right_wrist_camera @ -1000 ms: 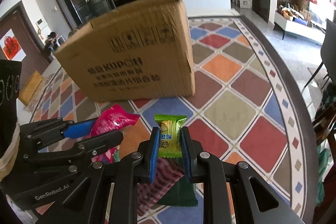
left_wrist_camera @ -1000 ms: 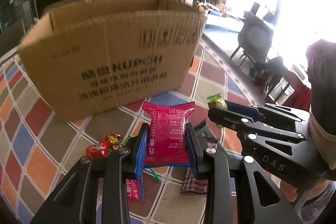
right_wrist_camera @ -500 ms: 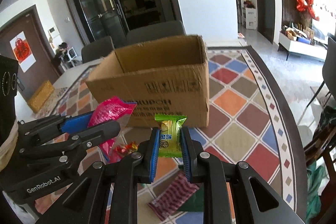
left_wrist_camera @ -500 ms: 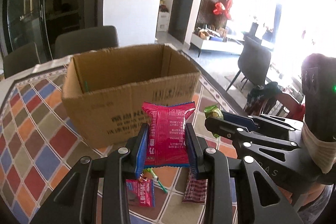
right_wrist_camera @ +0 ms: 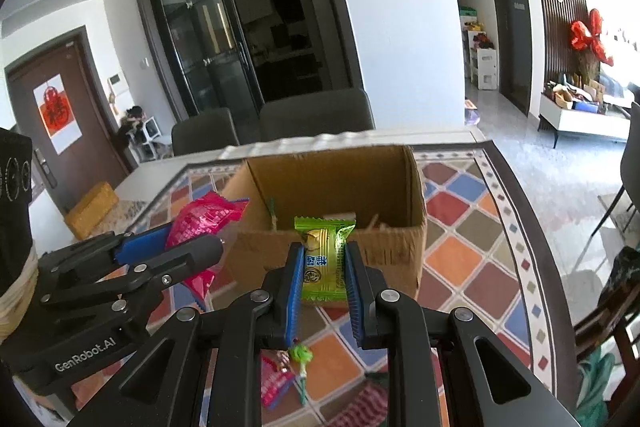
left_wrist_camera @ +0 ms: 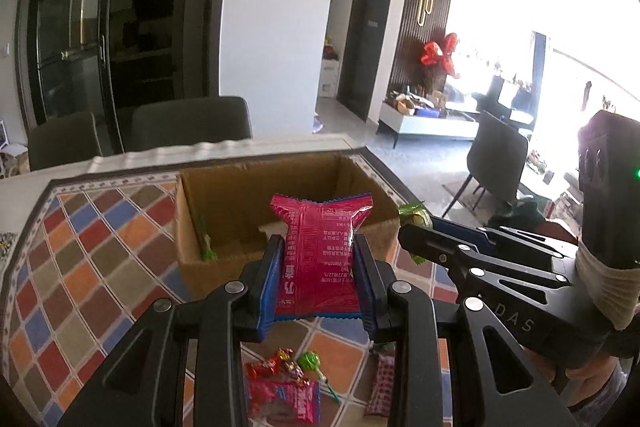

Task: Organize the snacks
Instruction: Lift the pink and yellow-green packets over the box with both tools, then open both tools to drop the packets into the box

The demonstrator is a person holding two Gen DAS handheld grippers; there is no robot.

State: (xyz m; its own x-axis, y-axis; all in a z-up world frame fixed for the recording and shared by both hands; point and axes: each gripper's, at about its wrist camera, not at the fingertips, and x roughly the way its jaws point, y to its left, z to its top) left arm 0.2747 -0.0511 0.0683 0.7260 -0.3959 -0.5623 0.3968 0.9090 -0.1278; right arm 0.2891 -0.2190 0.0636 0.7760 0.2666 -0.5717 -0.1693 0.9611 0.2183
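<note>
- While both packets hung above the near edge of the cardboard box [left_wrist_camera: 224, 187], the left tongs [left_wrist_camera: 318, 275] were clamped on a pink snack packet [left_wrist_camera: 320, 259], held upright between the blue pads.
- The right tongs [right_wrist_camera: 322, 279] gripped a small green snack packet [right_wrist_camera: 323, 259] the same way, just to the right of the left pair.
- That open-topped box stood on the desk beyond both packets, with a few small items lying in its bottom; what they were could not be told.
- Below the tongs, loose snacks lay on the cloth: a pink wrapper [left_wrist_camera: 286, 401], a red candy [left_wrist_camera: 276, 367], a green lollipop [left_wrist_camera: 310, 363] and a red checked packet [left_wrist_camera: 378, 387].
- A tablecloth [left_wrist_camera: 80, 267] of coloured diamonds in red, blue, orange and brown, with a patterned border, covered the desk.
- Two grey chairs [right_wrist_camera: 316, 119] stood at the far side of the desk.
- Behind them were dark glass doors [right_wrist_camera: 208, 39] and a white pillar [left_wrist_camera: 276, 27].
- To the right, a dark slatted wall carried a red ornament [right_wrist_camera: 590, 37], and bright daylight washed out that side of the room.
- A brown door [right_wrist_camera: 52, 99] with a red paper on it stood at the far left.
</note>
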